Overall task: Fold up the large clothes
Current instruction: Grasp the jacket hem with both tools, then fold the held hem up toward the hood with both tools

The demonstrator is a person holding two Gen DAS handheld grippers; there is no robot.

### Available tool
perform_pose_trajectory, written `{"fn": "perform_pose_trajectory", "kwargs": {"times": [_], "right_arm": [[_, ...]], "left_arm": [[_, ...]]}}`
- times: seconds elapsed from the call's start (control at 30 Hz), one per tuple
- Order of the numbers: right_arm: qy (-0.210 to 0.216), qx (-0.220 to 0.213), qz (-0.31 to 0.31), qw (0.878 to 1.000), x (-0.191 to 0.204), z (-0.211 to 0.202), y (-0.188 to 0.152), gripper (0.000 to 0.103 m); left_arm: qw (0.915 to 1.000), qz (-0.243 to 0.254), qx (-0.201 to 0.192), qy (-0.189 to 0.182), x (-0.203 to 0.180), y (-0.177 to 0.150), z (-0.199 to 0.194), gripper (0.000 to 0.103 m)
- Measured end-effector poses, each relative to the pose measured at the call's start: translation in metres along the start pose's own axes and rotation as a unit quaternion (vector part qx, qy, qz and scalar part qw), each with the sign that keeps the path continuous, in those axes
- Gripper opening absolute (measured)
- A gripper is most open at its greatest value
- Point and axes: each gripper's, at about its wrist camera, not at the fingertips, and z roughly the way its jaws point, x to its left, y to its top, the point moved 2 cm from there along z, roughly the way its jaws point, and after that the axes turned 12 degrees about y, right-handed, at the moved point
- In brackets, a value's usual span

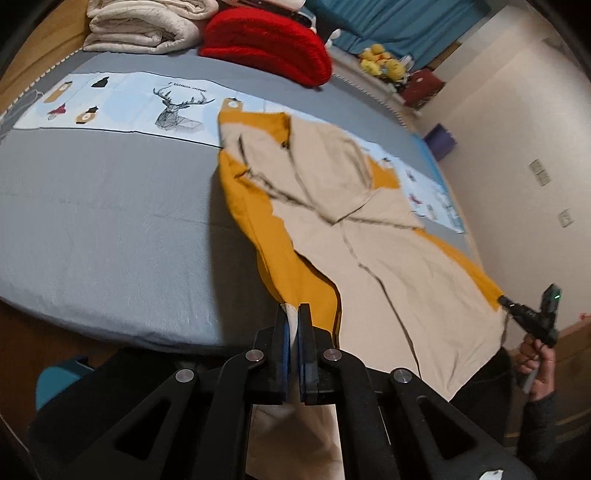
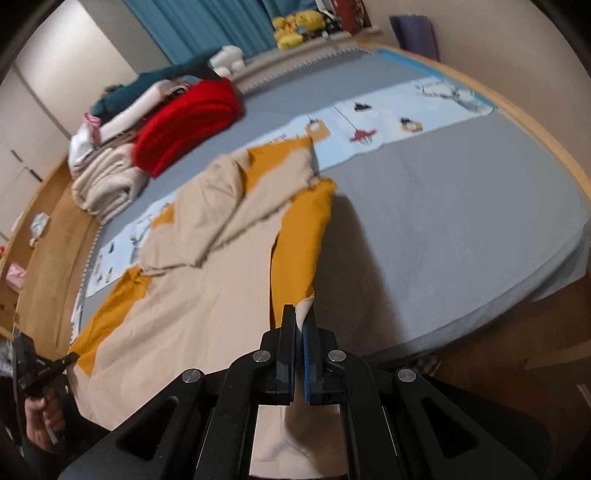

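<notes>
The left gripper (image 1: 293, 314) is clenched on one near corner of the garment (image 1: 388, 266), a beige and mustard piece. The right gripper (image 2: 303, 314) is clenched on the other near corner, with pale hem showing between its fingers (image 2: 289, 332). In the left view the right gripper (image 1: 504, 300) pinches the corner at the cloth's far-right edge, held by a hand (image 1: 537, 363). The near hem hangs off the front edge of the bed (image 1: 92, 221), while the rest lies spread over the grey sheet, reaching back toward the printed strip (image 1: 122, 99).

Each grip looks thin, only an edge of cloth, so a sharp pull could let a corner slip out and drop the hem. The loose beige flap bunched in the garment's middle may slide or crease if the near edge is carried over it unevenly. Raising one corner faster than the other would likely skew the fold.

On the strip beyond the garment, a line of writing sits above a deer-head drawing, too blurred to read. Farther back, past the strip, lie a red blanket (image 1: 266, 48) and a folded cream blanket (image 1: 144, 26). No brand shows.
</notes>
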Motion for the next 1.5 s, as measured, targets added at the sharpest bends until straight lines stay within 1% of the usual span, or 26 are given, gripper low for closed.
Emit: {"fn": "perform_pose_trajectory", "kwargs": {"times": [0.07, 0.13, 0.23, 0.3, 0.37, 0.47, 0.6, 0.73, 0.77, 0.83, 0.87, 0.9, 0.93, 0.97, 1.0, 1.03, 1.07, 1.13, 1.2, 1.23, 1.3, 1.37, 1.4, 1.43, 1.5], "right_arm": [[0.015, -0.011, 0.001, 1.000, 0.003, -0.024, -0.009, 0.003], [0.026, -0.025, 0.010, 0.999, 0.003, -0.046, -0.018, 0.003], [0.043, -0.047, 0.033, 0.997, -0.001, -0.077, -0.031, 0.003], [0.044, -0.056, 0.036, 0.997, -0.004, -0.085, -0.034, 0.003], [0.040, -0.055, 0.035, 0.997, -0.007, -0.080, -0.030, 0.003], [0.027, -0.051, 0.031, 0.998, -0.011, -0.055, -0.009, 0.003], [0.011, -0.034, 0.011, 0.999, -0.017, -0.005, 0.034, 0.003], [-0.009, -0.008, -0.004, 1.000, -0.031, 0.065, 0.088, 0.003], [-0.016, 0.001, -0.007, 1.000, -0.036, 0.085, 0.101, 0.003], [-0.029, 0.017, -0.012, 0.999, -0.045, 0.121, 0.120, 0.003], [-0.036, 0.029, -0.008, 0.999, -0.055, 0.147, 0.131, 0.003], [-0.041, 0.037, -0.003, 0.998, -0.063, 0.165, 0.135, 0.003], [-0.046, 0.045, 0.010, 0.998, -0.075, 0.186, 0.138, 0.003], [-0.048, 0.052, 0.023, 0.997, -0.084, 0.200, 0.139, 0.003], [-0.055, 0.067, 0.041, 0.995, -0.095, 0.217, 0.138, 0.003], [-0.069, 0.086, 0.054, 0.993, -0.102, 0.230, 0.138, 0.003], [-0.069, 0.086, 0.059, 0.992, -0.105, 0.234, 0.140, 0.004], [-0.062, 0.083, 0.058, 0.993, -0.107, 0.243, 0.149, 0.006], [-0.073, 0.087, 0.048, 0.992, -0.110, 0.249, 0.152, 0.006], [-0.076, 0.081, 0.047, 0.993, -0.112, 0.248, 0.155, 0.007], [-0.080, 0.052, 0.056, 0.994, -0.115, 0.235, 0.159, 0.011], [-0.085, 0.022, 0.076, 0.993, -0.121, 0.218, 0.159, 0.013], [-0.083, 0.017, 0.084, 0.993, -0.123, 0.213, 0.158, 0.013], [-0.081, 0.016, 0.089, 0.993, -0.126, 0.209, 0.154, 0.013], [-0.080, 0.024, 0.085, 0.993, -0.125, 0.203, 0.147, 0.014]], "left_arm": [[0.9999, -0.002, 0.001, -0.017, 0.004, -0.009, -0.018, 0.002], [0.9997, 0.001, 0.002, -0.023, 0.006, -0.019, -0.032, 0.002], [0.9995, -0.003, 0.006, -0.032, 0.011, -0.029, -0.043, 0.002], [0.9993, -0.014, 0.010, -0.034, 0.015, -0.030, -0.042, 0.002], [0.9992, -0.020, 0.011, -0.032, 0.018, -0.022, -0.032, 0.002], [0.9988, -0.034, 0.014, -0.032, 0.021, -0.002, -0.013, 0.002], [0.9981, -0.053, 0.017, -0.028, 0.029, 0.045, 0.034, 0.002], [0.9965, -0.078, 0.023, -0.021, 0.041, 0.094, 0.092, 0.003], [0.9965, -0.079, 0.024, -0.017, 0.043, 0.101, 0.103, 0.003], [0.9952, -0.092, 0.033, -0.010, 0.051, 0.121, 0.142, 0.003], [0.9942, -0.099, 0.040, -0.008, 0.056, 0.125, 0.159, 0.004], [0.9923, -0.110, 0.058, 0.001, 0.062, 0.127, 0.176, 0.006], [0.9864, -0.135, 0.092, 0.014, 0.070, 0.130, 0.195, 0.006], [0.9842, -0.148, 0.097, 0.011, 0.074, 0.133, 0.199, 0.006], [0.9839, -0.154, 0.090, 0.007, 0.076, 0.139, 0.199, 0.009], [0.9856, -0.149, 0.078, 0.014, 0.077, 0.143, 0.197, 0.010], [0.9870, -0.142, 0.072, 0.025, 0.078, 0.146, 0.195, 0.009], [0.9872, -0.136, 0.076, 0.035, 0.083, 0.148, 0.194, 0.010], [0.9865, -0.136, 0.079, 0.046, 0.090, 0.148, 0.192, 0.010], [0.9860, -0.138, 0.076, 0.055, 0.094, 0.147, 0.189, 0.010], [0.9839, -0.153, 0.068, 0.062, 0.105, 0.141, 0.183, 0.011], [0.9831, -0.158, 0.065, 0.066, 0.107, 0.133, 0.178, 0.014], [0.9838, -0.152, 0.064, 0.070, 0.106, 0.129, 0.177, 0.018], [0.9849, -0.142, 0.064, 0.077, 0.102, 0.125, 0.176, 0.023], [0.9864, -0.123, 0.070, 0.085, 0.095, 0.116, 0.176, 0.028]]}}
